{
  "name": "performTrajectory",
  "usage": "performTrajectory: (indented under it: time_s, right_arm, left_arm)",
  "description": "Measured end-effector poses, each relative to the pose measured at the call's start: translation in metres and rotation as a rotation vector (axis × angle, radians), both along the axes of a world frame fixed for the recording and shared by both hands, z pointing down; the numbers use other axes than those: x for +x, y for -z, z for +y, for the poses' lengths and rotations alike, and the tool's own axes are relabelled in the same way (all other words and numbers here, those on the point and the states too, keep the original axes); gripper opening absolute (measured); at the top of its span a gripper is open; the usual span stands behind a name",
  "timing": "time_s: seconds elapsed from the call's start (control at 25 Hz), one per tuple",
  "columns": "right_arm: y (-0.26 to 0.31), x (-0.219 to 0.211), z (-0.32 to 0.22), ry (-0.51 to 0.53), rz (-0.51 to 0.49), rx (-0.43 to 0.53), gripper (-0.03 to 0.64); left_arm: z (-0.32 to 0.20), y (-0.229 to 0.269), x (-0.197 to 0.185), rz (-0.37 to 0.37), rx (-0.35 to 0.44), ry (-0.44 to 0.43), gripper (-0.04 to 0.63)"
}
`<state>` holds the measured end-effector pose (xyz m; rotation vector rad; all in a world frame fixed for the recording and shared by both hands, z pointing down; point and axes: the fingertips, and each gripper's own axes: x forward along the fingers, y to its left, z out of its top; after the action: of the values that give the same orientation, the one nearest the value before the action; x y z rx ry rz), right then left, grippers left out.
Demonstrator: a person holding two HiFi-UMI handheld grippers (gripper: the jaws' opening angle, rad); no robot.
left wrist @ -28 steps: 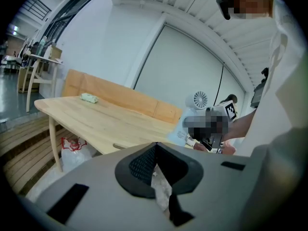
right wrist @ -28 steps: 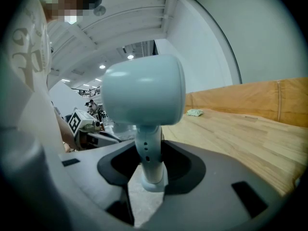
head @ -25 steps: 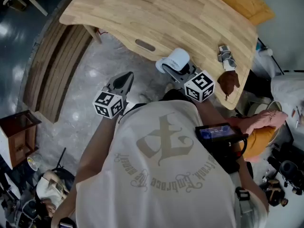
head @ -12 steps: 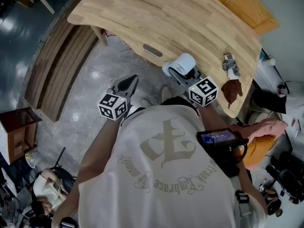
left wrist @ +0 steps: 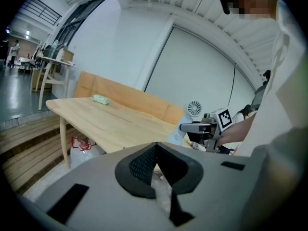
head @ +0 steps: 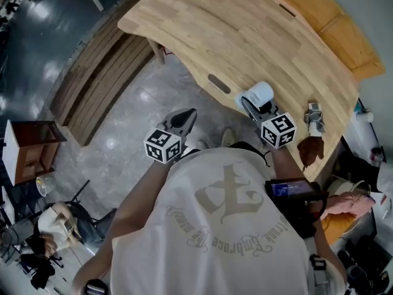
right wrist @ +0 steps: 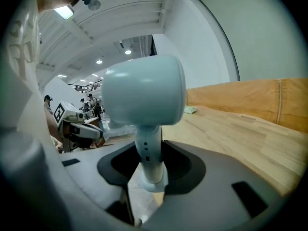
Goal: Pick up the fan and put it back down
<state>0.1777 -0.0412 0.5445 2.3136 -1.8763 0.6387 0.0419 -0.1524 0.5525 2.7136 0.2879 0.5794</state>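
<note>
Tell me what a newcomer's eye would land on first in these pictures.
The white fan looms largest, its stem clamped in the right gripper at the near edge of the wooden table. The left gripper hangs shut and empty over the grey floor.

My head view hangs above the person's shoulders and faces steeply down on the table [head: 245, 35] edge and the floor. The left gripper view sits low, off the table's near side, looking across it toward the right gripper [left wrist: 186, 127]. The right gripper view (almost against the fan [right wrist: 144, 95]) faces along the same tabletop, with the left gripper [right wrist: 94, 131] at its left.
</note>
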Motion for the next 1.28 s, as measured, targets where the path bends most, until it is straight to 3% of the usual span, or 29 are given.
performTrajectory:
  time_s: [0.24,0.32,0.4,0.52,0.72,1.28]
  right_arm:
    - [-0.037,0.06,-0.051,0.096,0.0,0.021,0.15]
    - [-0.059,0.08,-0.044,0.111,-0.009,-0.023,0.15]
    - [-0.063,0.09,-0.01,0.076,-0.013,-0.103,0.15]
    - [-0.06,0.089,-0.012,0.08,-0.001,-0.116,0.15]
    - [-0.085,0.105,-0.059,0.148,0.029,-0.102,0.15]
    - [-0.126,0.135,-0.11,0.246,0.141,-0.124,0.15]
  left_arm:
    - [-0.031,-0.009,0.038,-0.014,0.051,0.115,0.009]
    - [-0.027,-0.019,0.053,-0.029,0.039,0.139,0.009]
    - [-0.004,-0.02,0.061,-0.044,-0.005,0.111,0.009]
    - [0.002,-0.009,0.057,-0.046,-0.009,0.096,0.009]
    - [-0.019,-0.012,0.056,-0.054,0.05,0.153,0.009]
    - [-0.021,-0.024,0.05,-0.121,0.076,0.268,0.009]
